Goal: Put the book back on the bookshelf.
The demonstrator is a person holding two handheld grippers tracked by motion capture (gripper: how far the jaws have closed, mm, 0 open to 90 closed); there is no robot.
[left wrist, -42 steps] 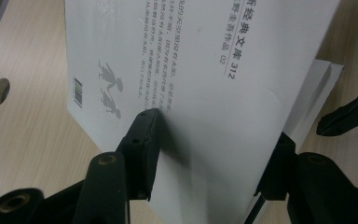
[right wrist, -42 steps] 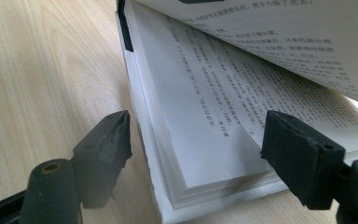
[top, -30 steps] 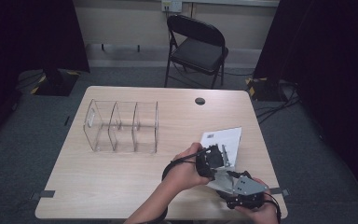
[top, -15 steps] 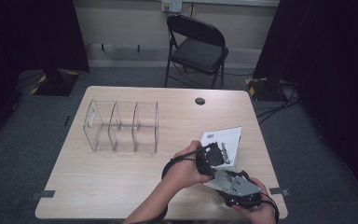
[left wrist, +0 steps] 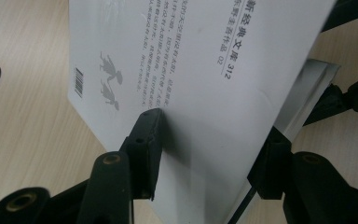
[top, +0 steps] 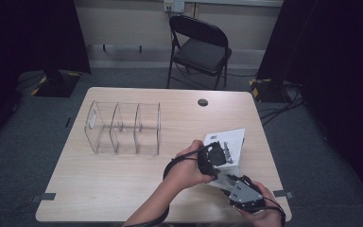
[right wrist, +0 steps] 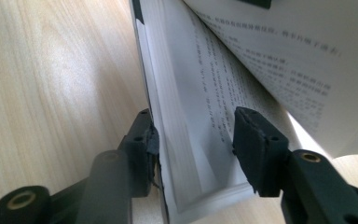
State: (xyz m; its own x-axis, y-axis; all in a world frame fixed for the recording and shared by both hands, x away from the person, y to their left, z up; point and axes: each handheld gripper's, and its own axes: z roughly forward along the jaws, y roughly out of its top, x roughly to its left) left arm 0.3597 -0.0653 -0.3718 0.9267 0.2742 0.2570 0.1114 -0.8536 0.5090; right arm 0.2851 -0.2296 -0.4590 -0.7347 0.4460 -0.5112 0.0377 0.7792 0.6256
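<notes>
Fingers (left wrist: 145, 140) of your left gripper (top: 213, 155) are clamped on the white book (top: 227, 142): in the left gripper view one pad presses flat on the printed back cover beside the barcode, the other sits behind the cover's far edge, so the cover is pinched between them. Your right gripper (top: 227, 182) has just been closing; in the right gripper view its fingers (right wrist: 254, 140) straddle the block of pages, the left pad touching the outer edge of the stack, the right pad resting on or just over an open printed page. Whether that pad presses yet, you cannot tell.

From the high view, the book lies near the table's (top: 123, 189) right front corner, partly opened, between your two hands. A clear three-compartment organizer (top: 123, 127) stands well apart, toward the table's left.
</notes>
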